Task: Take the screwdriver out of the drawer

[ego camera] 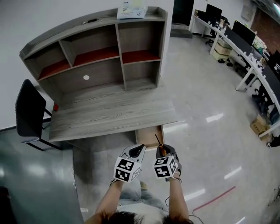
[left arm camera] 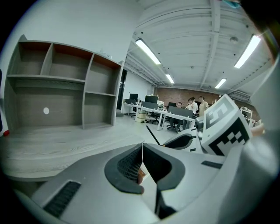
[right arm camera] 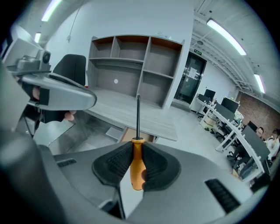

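Observation:
My right gripper [right arm camera: 136, 164] is shut on the screwdriver [right arm camera: 137, 162], pinching its orange handle; the black shaft points up and forward. In the head view the screwdriver [ego camera: 158, 142] sticks out of the right gripper [ego camera: 166, 154] just in front of the open drawer [ego camera: 149, 136], a shallow wooden tray pulled out under the desk's front right edge. My left gripper [left arm camera: 141, 162] has its jaws closed together with nothing between them, and sits beside the right one [ego camera: 138, 152]. The screwdriver's dark shaft [left arm camera: 152, 135] also shows in the left gripper view.
A grey wooden desk [ego camera: 109, 111] with a shelf hutch [ego camera: 100, 52] stands ahead. A black chair [ego camera: 28, 113] is at its left. A box [ego camera: 131, 9] lies on the hutch top. Office desks with monitors [ego camera: 245, 43] line the right side, on a glossy floor.

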`<state>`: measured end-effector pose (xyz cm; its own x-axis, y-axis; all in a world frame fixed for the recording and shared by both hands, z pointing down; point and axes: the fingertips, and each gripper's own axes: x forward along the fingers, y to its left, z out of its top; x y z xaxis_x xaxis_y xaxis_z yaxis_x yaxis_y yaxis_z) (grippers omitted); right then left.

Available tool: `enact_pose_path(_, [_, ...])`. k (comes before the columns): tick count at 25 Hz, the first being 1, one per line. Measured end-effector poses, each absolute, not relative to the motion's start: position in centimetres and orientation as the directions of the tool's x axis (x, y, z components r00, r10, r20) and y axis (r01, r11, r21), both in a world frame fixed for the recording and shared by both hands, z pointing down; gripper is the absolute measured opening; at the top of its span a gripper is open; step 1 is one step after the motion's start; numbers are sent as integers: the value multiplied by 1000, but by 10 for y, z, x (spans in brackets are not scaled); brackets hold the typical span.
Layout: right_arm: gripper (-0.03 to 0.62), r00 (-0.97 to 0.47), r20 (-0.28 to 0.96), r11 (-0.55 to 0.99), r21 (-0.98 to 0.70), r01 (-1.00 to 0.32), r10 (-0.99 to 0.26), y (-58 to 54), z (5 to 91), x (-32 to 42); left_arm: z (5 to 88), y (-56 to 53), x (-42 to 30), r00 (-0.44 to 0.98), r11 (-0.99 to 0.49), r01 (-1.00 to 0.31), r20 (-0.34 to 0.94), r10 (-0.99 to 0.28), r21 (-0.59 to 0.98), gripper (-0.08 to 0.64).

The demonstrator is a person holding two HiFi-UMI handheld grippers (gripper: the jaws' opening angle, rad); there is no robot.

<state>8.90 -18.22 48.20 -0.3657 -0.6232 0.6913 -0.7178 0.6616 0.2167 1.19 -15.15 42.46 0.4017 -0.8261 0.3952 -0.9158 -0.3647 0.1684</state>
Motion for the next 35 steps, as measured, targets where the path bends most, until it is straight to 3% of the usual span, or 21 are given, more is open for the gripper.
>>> enact_pose_path(35, [83,-374,547,568,239,-788,-749,-85,365,73,328,-56,-18,462,-459,-885,276,-843,81,18])
